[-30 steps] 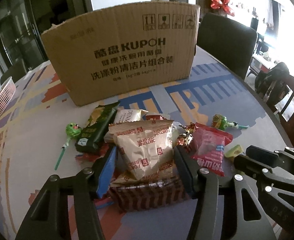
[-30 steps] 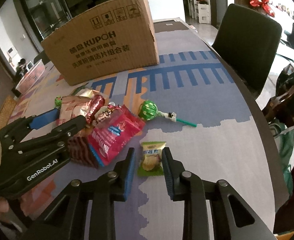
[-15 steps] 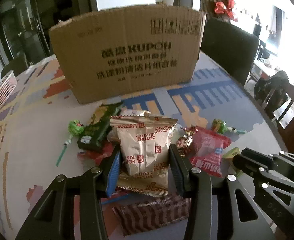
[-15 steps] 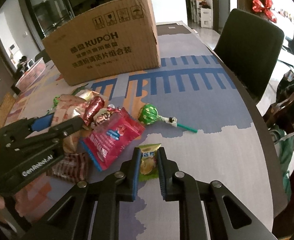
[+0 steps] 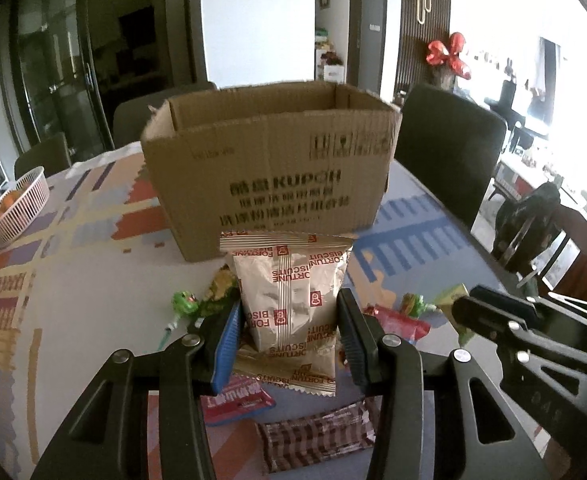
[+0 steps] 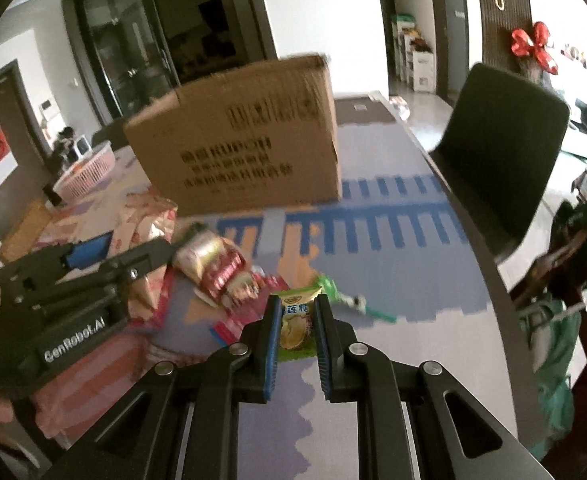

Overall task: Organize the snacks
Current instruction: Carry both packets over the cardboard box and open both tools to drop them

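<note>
Left claw clamped on biscuit bag, right claw clamped on green packet; both facing cardboard box.

The cream packet pinched between the left fingers says "FORTUNE BISCUITS" in red, repeated all over it. The cardboard box straight ahead past those fingertips reads "KUPOH" above blurry Chinese lines, and the left gripper body has "GenRobot.AI" in white.
</note>
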`<action>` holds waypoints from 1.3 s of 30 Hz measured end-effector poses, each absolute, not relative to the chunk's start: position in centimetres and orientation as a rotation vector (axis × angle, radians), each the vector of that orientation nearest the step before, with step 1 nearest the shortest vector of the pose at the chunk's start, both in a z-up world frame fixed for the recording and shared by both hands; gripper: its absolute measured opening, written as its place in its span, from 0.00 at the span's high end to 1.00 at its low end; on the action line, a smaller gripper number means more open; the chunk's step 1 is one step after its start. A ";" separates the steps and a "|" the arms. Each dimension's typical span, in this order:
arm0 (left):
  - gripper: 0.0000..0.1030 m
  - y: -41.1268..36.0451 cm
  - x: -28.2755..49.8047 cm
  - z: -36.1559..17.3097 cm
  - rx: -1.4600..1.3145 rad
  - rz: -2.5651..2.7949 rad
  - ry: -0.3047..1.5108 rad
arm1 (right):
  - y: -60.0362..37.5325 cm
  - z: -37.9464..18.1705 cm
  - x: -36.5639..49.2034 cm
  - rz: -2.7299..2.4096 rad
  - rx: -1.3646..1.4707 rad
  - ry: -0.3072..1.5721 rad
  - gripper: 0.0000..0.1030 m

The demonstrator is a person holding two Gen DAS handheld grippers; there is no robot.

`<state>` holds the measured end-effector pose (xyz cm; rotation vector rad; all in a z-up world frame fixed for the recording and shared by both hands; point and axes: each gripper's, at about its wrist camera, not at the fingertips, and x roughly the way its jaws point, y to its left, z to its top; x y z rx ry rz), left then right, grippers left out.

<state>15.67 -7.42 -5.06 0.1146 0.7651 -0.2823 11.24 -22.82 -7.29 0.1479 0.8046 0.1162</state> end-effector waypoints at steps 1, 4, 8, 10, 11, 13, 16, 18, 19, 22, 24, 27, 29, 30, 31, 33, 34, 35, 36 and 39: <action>0.56 -7.2 15.7 -4.7 0.112 -0.280 0.756 | -22.8 -6.8 11.4 0.122 0.149 0.790 0.83; 0.56 -6.7 16.1 -3.6 0.099 -0.276 0.733 | -22.6 -5.4 12.1 0.138 0.157 0.757 0.83; 0.56 -5.9 16.8 -2.0 0.094 -0.261 0.690 | -22.0 -3.4 13.1 0.150 0.137 0.691 0.83; 0.56 -5.6 17.3 -1.0 0.094 -0.254 0.662 | -21.6 -2.2 13.8 0.156 0.130 0.650 0.83; 0.56 -5.4 17.5 -0.6 0.093 -0.254 0.650 | -21.5 -1.8 14.0 0.158 0.130 0.638 0.83; 0.56 -5.2 18.0 0.5 0.088 -0.253 0.626 | -21.2 -0.7 14.8 0.171 0.131 0.605 0.83; 0.56 -4.9 18.9 1.9 0.088 -0.251 0.592 | -21.0 0.7 15.8 0.186 0.133 0.571 0.83; 0.56 -4.6 19.6 3.0 0.086 -0.253 0.568 | -20.8 1.5 16.6 0.193 0.136 0.553 0.83; 0.56 -4.4 20.0 3.4 0.084 -0.254 0.561 | -20.7 1.9 17.1 0.199 0.135 0.542 0.83; 0.56 -4.2 21.4 4.6 0.084 -0.256 0.540 | -20.4 2.9 18.8 0.206 0.131 0.529 0.83; 0.56 -4.1 22.3 5.2 0.091 -0.253 0.530 | -20.3 3.3 19.9 0.206 0.128 0.528 0.83; 0.56 -3.9 24.1 5.9 0.093 -0.260 0.529 | -20.1 3.9 21.5 0.200 0.115 0.523 0.83; 0.56 -3.9 25.3 6.2 0.096 -0.265 0.529 | -20.2 4.3 22.7 0.194 0.110 0.524 0.83; 0.56 -3.9 26.0 6.3 0.102 -0.265 0.532 | -20.2 4.5 23.3 0.192 0.110 0.522 0.83; 0.56 -3.9 26.5 6.3 0.106 -0.266 0.536 | -20.2 4.6 24.0 0.188 0.107 0.524 0.83; 0.56 -4.0 27.9 6.0 0.110 -0.278 0.563 | -20.3 4.7 25.2 0.178 0.104 0.533 0.83; 0.56 -4.1 28.9 5.8 0.103 -0.287 0.584 | -20.3 4.6 25.8 0.176 0.106 0.543 0.83; 0.56 -4.1 29.6 5.6 0.097 -0.296 0.602 | -20.3 4.6 26.1 0.178 0.109 0.550 0.83; 0.56 -4.1 30.2 5.3 0.094 -0.300 0.619 | -20.4 4.6 26.5 0.181 0.113 0.555 0.83; 0.56 -4.2 32.3 4.5 0.083 -0.307 0.668 | -20.4 4.3 27.9 0.171 0.097 0.575 0.83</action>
